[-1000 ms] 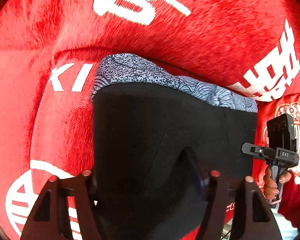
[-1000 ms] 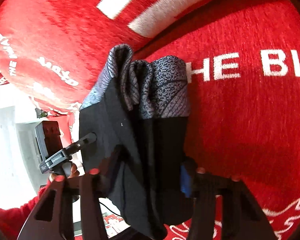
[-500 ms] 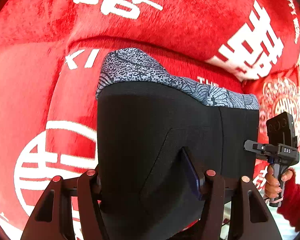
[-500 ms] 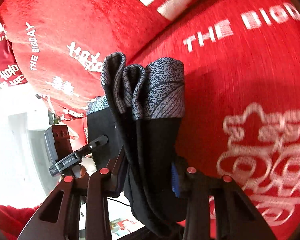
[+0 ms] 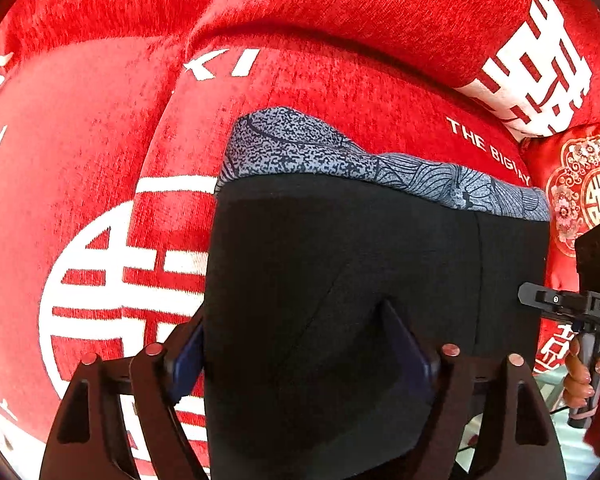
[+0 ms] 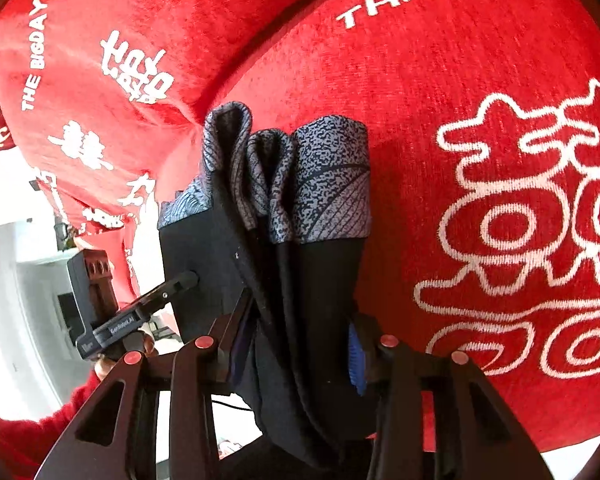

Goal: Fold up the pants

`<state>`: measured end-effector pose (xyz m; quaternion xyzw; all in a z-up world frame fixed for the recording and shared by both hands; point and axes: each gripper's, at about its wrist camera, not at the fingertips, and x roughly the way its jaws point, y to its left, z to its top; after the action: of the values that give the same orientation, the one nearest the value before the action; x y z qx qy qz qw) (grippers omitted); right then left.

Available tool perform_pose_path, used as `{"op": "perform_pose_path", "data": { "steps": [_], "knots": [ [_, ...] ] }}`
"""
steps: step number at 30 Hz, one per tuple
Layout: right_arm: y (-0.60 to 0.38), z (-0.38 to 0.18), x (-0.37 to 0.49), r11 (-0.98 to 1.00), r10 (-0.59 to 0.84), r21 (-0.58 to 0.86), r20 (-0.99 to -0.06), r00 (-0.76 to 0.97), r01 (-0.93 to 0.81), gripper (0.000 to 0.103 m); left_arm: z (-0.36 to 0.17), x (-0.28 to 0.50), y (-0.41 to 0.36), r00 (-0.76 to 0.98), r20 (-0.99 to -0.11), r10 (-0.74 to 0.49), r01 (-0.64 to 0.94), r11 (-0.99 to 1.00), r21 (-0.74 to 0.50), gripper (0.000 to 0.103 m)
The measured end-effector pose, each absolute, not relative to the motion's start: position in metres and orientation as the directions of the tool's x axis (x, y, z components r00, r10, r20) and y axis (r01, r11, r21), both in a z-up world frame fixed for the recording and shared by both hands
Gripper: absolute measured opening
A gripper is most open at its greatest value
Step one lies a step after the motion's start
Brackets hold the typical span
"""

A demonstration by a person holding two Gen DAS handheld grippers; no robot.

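- Since a second ago, both my grippers have carried the pants point(image 5: 340, 280) sideways across the red cushions point(image 5: 100, 140), whose big white emblem now shows.
- Nearest, my left gripper point(image 5: 300, 360) has jaws opening wide, black cloth still draped between them.
- My right gripper point(image 6: 296, 344) has jaws easing open too, though they still pinch the bunched layers.
- Further out, the grey patterned waistband point(image 6: 324, 180) hangs above the seat.
- I judge this a carry between folds; next I'd lay the pants flat.
- No containers in view.
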<state>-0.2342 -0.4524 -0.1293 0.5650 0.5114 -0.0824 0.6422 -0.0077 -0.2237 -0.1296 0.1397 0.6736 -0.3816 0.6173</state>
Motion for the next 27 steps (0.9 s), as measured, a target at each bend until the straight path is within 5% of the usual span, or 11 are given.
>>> {"op": "perform_pose_path", "data": {
  "steps": [8,14,18,27],
  "knots": [
    [-0.445,-0.121,-0.238,0.432,0.349,0.487,-0.867,0.357,0.759,0.059,-0.112,-0.013,-0.225,-0.072,-0.977,-0.2,0.719,0.669,-0.19,0.089],
    [-0.434,-0.093,-0.244,0.527,0.164,0.298,-0.955,0.249,0.796,0.06,-0.077,-0.022,-0.216,0.019,-0.982,-0.19,0.75,0.652,-0.112,0.089],
    [-0.427,-0.069,-0.244,0.547,0.099,0.288,-0.955,0.281,0.786,0.038,-0.059,-0.028,-0.22,0.018,-0.968,-0.249,0.771,0.62,-0.146,0.089],
    [-0.403,-0.075,-0.235,0.599,0.126,0.267,-0.963,0.24,0.755,0.038,-0.104,-0.047,-0.227,-0.003,-0.989,-0.147,0.788,0.609,-0.093,0.089]
  ]
}}
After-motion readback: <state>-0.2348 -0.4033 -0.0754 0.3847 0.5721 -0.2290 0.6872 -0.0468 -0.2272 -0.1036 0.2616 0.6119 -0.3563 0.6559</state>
